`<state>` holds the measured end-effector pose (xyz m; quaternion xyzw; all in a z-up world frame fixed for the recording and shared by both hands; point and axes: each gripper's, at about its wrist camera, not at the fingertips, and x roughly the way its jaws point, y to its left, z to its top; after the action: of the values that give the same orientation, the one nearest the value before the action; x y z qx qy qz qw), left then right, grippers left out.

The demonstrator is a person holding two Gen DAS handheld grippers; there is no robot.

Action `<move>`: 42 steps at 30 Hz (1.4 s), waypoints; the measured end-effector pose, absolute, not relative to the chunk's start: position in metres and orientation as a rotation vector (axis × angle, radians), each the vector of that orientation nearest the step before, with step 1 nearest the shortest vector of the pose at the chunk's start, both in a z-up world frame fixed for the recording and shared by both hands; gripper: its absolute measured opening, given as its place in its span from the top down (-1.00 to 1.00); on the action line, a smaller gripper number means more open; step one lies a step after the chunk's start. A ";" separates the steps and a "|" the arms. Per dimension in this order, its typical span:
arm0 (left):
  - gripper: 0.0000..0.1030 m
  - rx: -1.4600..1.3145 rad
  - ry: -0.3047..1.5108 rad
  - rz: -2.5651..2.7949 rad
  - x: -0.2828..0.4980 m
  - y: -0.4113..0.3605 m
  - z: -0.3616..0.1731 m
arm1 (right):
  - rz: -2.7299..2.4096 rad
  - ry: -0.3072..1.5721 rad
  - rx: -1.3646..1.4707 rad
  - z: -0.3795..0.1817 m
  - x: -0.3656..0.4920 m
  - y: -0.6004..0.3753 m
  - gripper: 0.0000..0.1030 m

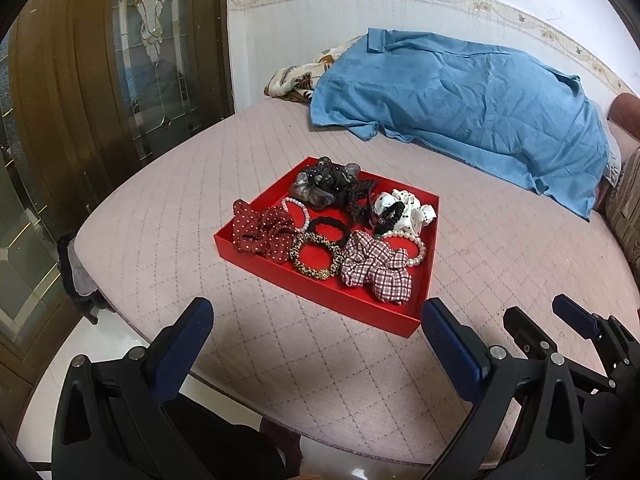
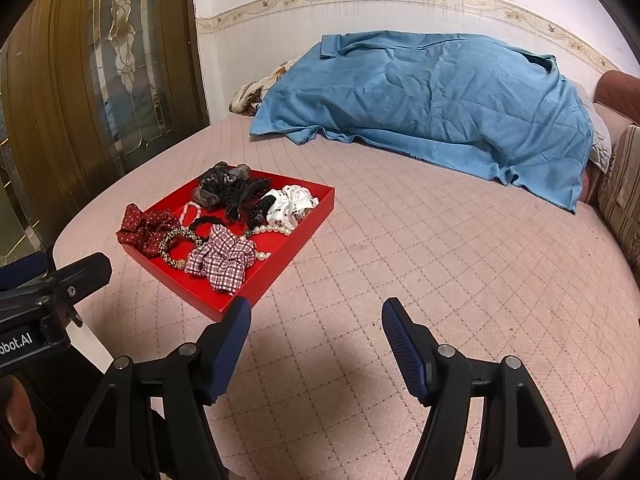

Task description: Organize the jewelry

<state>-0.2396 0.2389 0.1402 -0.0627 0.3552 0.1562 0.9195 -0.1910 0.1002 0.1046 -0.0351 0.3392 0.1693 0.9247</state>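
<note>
Blue rubber pads sit on both tools, and both stand wide apart with nothing between them. The left gripper point(image 1: 316, 312) hangs over the bed just in front of the red tray point(image 1: 320, 284). The right gripper point(image 2: 316, 312) hangs off the tray's right corner over bare quilt, its jaws opening a bit more.

All the jewelry and hair things lie packed in the tray: a checked scrunchie point(image 1: 376, 268), a leopard hair tie point(image 1: 316, 256), a dotted red scrunchie point(image 1: 264, 232), a pearl bracelet point(image 1: 412, 248) and a black claw clip point(image 1: 360, 196).

I think a grab could catch two things at once (they touch and overlap), or push the light tray across the soft cover.

The pink quilted bed point(image 2: 400, 240) also holds a rumpled blue blanket point(image 2: 420, 104) near the wall, with a wooden glass door point(image 2: 100, 80) at the left
</note>
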 end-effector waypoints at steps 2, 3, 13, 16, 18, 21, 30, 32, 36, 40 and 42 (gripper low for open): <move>-1.00 -0.129 0.733 0.320 -0.239 0.238 0.139 | 0.347 0.698 -0.075 0.104 -0.190 0.100 -0.41; -1.00 -0.130 0.735 0.320 -0.238 0.239 0.139 | 0.347 0.699 -0.076 0.103 -0.190 0.100 -0.41; -1.00 -0.146 0.755 0.311 -0.234 0.243 0.133 | 0.350 0.707 -0.084 0.100 -0.189 0.104 -0.43; -1.00 -0.150 0.760 0.310 -0.233 0.243 0.131 | 0.351 0.709 -0.085 0.099 -0.189 0.106 -0.43; -1.00 -0.154 0.764 0.310 -0.232 0.244 0.130 | 0.351 0.710 -0.087 0.099 -0.189 0.107 -0.44; -1.00 -0.154 0.764 0.310 -0.232 0.245 0.129 | 0.353 0.711 -0.088 0.098 -0.190 0.108 -0.45; -1.00 -0.154 0.765 0.309 -0.232 0.245 0.128 | 0.354 0.703 -0.094 0.097 -0.190 0.110 -0.46; -1.00 -0.155 0.766 0.309 -0.232 0.245 0.127 | 0.356 0.702 -0.097 0.097 -0.191 0.112 -0.46; -1.00 -0.155 0.767 0.313 -0.232 0.246 0.126 | 0.360 0.709 -0.097 0.095 -0.192 0.113 -0.46; -1.00 -0.155 0.767 0.314 -0.231 0.246 0.125 | 0.367 0.711 -0.100 0.095 -0.193 0.113 -0.46; -1.00 -0.158 0.768 0.311 -0.232 0.246 0.125 | 0.369 0.710 -0.101 0.096 -0.192 0.113 -0.46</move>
<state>-0.2315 0.2461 0.1252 -0.0766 0.3726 0.1508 0.9124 -0.1923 0.1130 0.0960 -0.0493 0.3456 0.1796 0.9197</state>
